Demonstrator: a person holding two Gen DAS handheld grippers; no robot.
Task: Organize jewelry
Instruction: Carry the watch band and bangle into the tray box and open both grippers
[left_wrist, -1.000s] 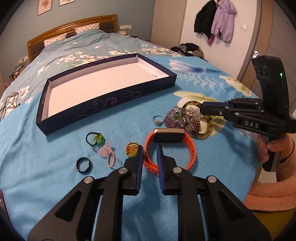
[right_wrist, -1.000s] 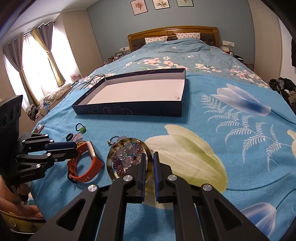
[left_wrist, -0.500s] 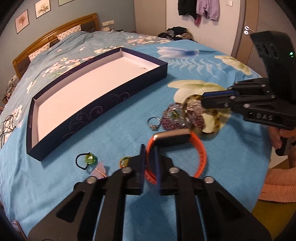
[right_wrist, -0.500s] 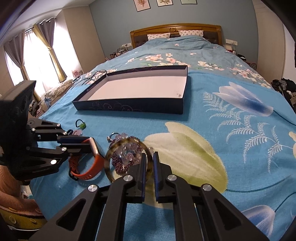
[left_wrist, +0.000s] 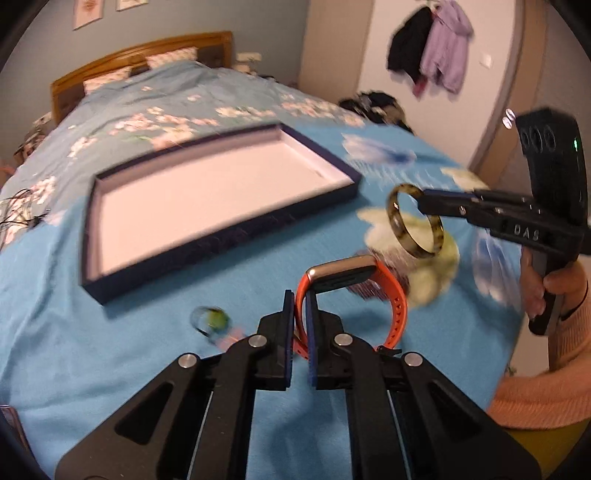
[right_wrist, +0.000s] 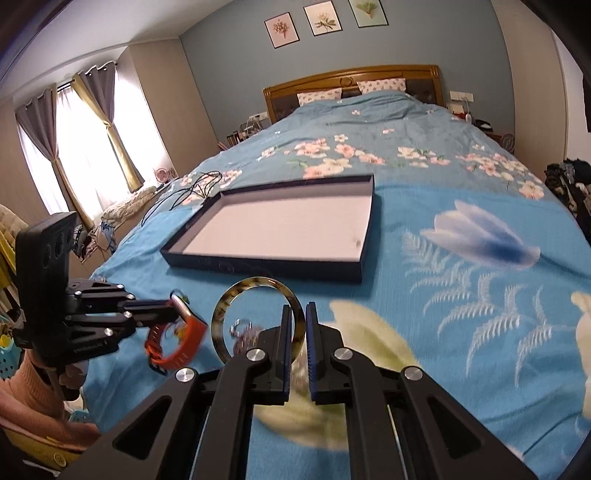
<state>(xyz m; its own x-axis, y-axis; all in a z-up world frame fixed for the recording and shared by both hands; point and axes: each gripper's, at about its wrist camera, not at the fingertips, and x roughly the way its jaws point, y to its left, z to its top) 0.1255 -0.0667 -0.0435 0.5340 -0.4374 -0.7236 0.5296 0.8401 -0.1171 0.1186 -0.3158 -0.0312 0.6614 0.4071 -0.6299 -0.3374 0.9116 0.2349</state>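
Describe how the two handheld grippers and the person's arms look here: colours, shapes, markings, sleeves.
Both the left gripper and the right gripper are matte black, with angular linkage arms, silver pivot bolts and blue-lined flat fingers. Seen from the left wrist view, the right one carries white "DAS" lettering, an upright black block with round recesses and a small green light. The sleeves are fuzzy peach-pink.

A home bedroom: a bed (right_wrist: 424, 155) with a wooden headboard (right_wrist: 351, 79) and floral blue duvet, curtained windows (right_wrist: 85, 136), framed prints (right_wrist: 321, 22) on the wall, and coats (left_wrist: 432, 55) hanging by the door.
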